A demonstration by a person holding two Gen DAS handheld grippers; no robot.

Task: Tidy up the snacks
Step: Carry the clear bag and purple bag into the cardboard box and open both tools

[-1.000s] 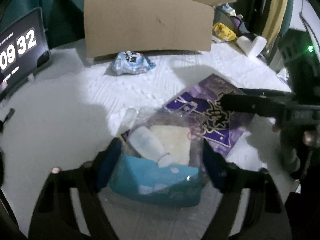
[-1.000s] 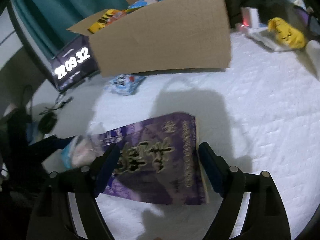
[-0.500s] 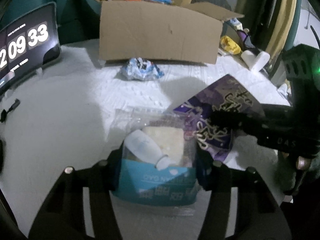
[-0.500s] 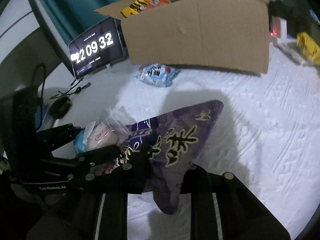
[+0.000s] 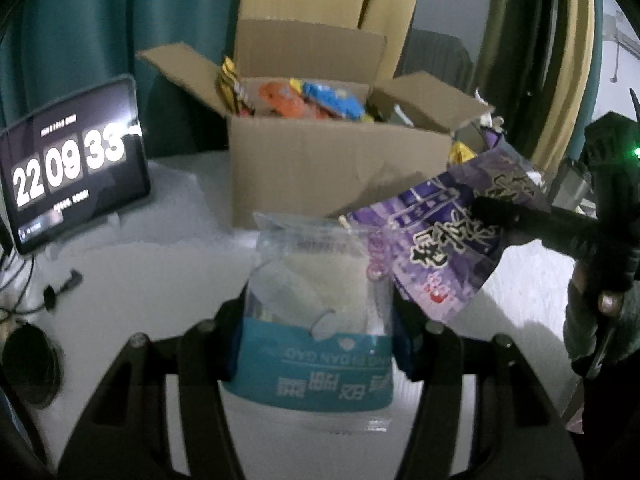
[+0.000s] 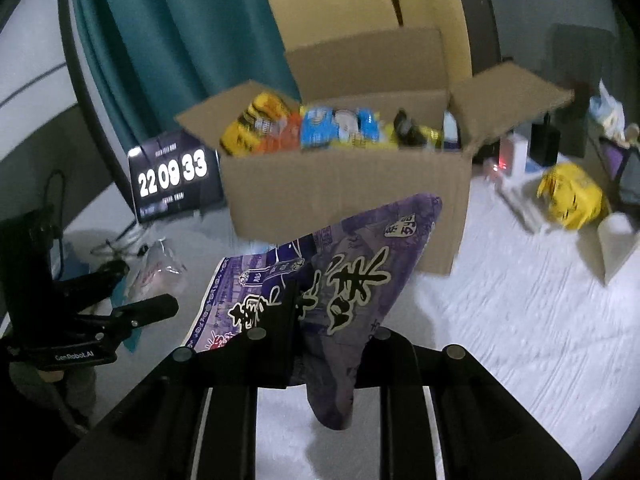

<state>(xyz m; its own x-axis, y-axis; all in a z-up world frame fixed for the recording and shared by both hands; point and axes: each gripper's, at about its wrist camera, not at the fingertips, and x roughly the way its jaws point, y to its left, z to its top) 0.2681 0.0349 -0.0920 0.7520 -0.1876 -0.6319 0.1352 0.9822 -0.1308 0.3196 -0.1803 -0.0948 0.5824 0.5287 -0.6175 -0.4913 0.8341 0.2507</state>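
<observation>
Purple bag (image 6: 344, 280): pinched by right tongs (image 6: 326, 344)
Clear packet (image 5: 316, 320): pinched by left tongs (image 5: 316, 336)
Cardboard box (image 5: 336, 172): far, snacks inside

A purple packet (image 6: 352, 280) with black-and-white lettering, a clear-and-teal packet (image 5: 316, 320), a brown box (image 6: 344, 192).

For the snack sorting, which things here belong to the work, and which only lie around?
Belongs to the job:
- purple snack bag, pinched in the right gripper
- clear and teal snack pack, held in the left gripper
- cardboard box with snacks inside

Just lying about:
- clock display
- yellow bag
- cables
</observation>
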